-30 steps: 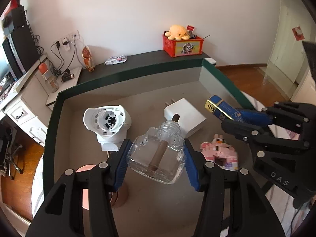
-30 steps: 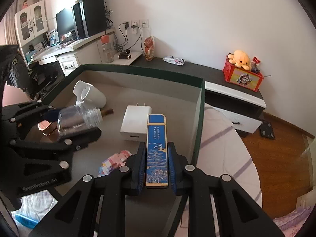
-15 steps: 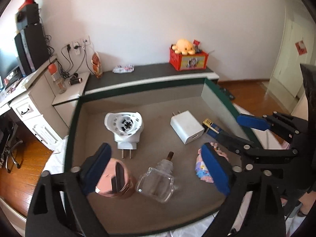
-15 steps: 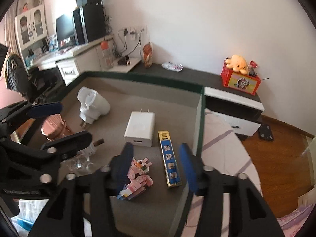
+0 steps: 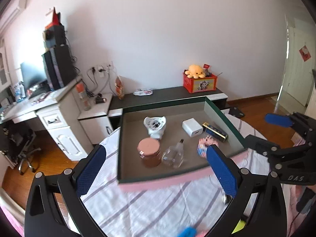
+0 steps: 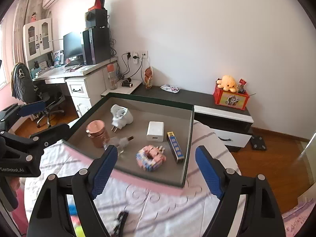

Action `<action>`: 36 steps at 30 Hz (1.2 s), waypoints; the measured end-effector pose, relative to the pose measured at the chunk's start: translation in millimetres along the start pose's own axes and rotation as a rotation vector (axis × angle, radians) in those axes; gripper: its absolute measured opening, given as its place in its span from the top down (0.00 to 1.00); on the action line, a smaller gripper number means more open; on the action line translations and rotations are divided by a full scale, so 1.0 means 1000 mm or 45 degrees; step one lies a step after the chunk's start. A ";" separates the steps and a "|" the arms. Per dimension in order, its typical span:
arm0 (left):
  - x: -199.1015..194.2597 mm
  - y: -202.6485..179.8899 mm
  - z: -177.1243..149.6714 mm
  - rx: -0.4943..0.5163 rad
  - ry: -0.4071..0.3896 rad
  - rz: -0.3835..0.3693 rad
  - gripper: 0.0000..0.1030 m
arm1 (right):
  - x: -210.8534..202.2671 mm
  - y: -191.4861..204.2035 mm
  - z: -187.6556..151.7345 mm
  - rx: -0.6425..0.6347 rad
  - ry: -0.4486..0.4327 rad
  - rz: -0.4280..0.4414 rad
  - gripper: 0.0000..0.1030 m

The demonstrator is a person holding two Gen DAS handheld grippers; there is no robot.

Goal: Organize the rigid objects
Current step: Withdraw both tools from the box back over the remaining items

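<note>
Grippers: left gripper (image 5: 156, 173), right gripper (image 6: 156, 169) opening, empty | glass bottle (image 5: 173, 155), blue box (image 6: 175, 147) now released into tray (image 6: 186, 158) | placement done

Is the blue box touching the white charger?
Apart. The right wrist view shows bare tray floor between the blue box and the charger; they lie side by side.

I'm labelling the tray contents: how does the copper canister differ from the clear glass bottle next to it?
The copper canister is opaque and metallic pink; the clear glass bottle is see-through. The canister stands upright with its flat lid on top; the bottle lies on its side, its dark neck pointing toward the white charger. The canister is the taller as they rest. Both sit at the near left of the tray, held by neither tool.
</note>
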State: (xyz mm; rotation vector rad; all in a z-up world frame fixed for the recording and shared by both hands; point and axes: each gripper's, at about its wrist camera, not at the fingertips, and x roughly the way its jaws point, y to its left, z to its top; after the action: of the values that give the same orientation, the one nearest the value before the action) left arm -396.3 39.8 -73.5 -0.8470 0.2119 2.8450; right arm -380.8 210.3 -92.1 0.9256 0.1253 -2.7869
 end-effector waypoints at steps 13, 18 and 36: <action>-0.084 0.012 -0.089 -0.050 0.028 0.033 0.00 | -0.099 0.028 -0.066 0.051 -0.052 -0.038 0.19; -0.100 0.006 -0.110 -0.034 0.044 0.012 0.00 | -0.116 0.038 -0.092 0.064 -0.023 -0.042 0.19; -0.102 -0.037 -0.176 0.110 0.197 -0.115 0.00 | -0.090 0.065 -0.190 0.043 0.258 -0.037 0.19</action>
State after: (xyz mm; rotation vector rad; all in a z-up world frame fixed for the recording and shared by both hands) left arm -211.8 31.8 -165.8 -1.0318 0.3052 2.6684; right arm -185.6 189.2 -190.9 1.2224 0.1225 -2.7226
